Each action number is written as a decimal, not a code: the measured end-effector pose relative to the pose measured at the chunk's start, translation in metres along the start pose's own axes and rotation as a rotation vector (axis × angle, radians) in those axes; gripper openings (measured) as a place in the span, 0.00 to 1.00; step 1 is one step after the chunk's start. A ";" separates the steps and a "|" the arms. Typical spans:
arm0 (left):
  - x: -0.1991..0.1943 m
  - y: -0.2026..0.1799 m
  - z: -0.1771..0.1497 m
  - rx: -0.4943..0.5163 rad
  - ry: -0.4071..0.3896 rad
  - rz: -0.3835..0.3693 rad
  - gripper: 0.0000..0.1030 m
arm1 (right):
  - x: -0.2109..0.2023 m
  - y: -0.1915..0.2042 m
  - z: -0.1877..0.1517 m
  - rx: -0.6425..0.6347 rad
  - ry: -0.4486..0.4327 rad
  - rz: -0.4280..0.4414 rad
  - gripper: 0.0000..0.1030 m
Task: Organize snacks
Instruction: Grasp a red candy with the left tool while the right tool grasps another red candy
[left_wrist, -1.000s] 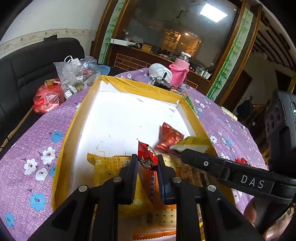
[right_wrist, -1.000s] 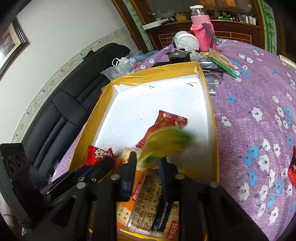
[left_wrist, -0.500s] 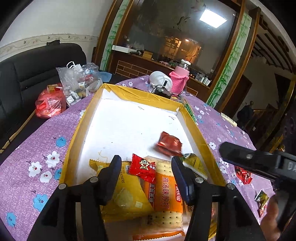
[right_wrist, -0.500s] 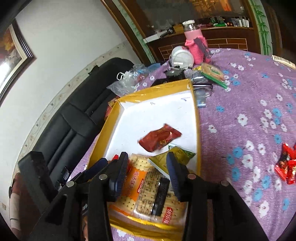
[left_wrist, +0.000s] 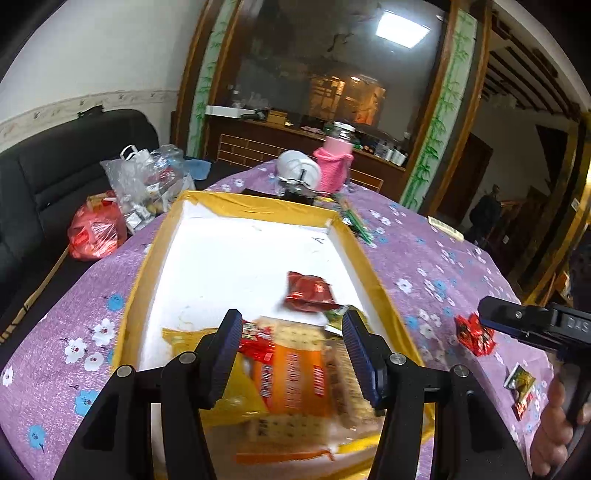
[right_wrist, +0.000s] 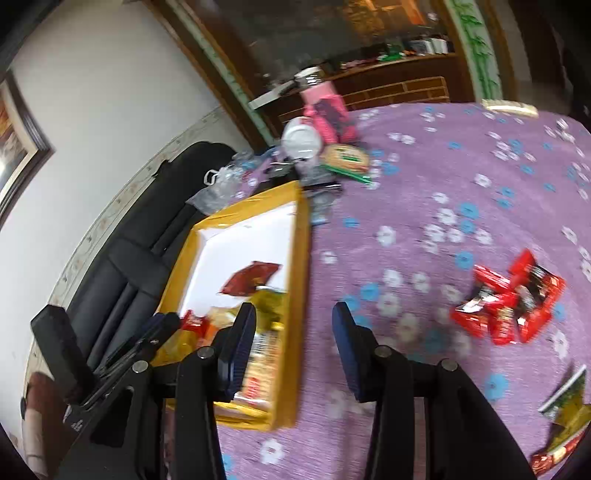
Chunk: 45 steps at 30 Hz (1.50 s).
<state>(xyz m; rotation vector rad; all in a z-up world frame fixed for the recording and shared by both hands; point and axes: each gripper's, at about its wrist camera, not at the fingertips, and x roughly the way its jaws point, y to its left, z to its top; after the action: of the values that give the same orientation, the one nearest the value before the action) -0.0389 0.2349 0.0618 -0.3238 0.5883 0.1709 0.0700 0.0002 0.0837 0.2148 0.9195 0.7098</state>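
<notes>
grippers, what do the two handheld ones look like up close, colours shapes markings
Both are matte black plastic. The left gripper has two angled arms with round silver pivot screws, ending in fingers faced with dark blue ribbed pads. The right gripper is built the same; in the left wrist view its side bears pale letters, DAS. No cables or sleeves show.

purple tablecloth with white and blue flowers (small ones), yellow-rimmed white tray, red snack packets

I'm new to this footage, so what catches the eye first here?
The yellow-edged box on the purple flowered cloth, with snack packets piled at its near end and a dark red packet alone on its white floor. Next, the red packets loose on the cloth right of the box.
</notes>
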 end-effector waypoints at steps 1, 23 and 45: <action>-0.001 -0.005 0.000 0.012 0.002 -0.004 0.58 | -0.004 -0.008 0.000 0.012 -0.008 -0.010 0.41; 0.010 -0.117 -0.016 0.234 0.140 -0.151 0.57 | 0.004 -0.124 0.000 0.221 0.044 -0.221 0.25; 0.077 -0.206 -0.001 0.311 0.385 -0.216 0.57 | -0.031 -0.146 0.008 0.300 -0.102 -0.302 0.19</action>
<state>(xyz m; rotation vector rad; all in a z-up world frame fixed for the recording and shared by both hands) 0.0753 0.0470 0.0686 -0.1144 0.9420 -0.1956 0.1319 -0.1292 0.0417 0.3653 0.9333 0.2775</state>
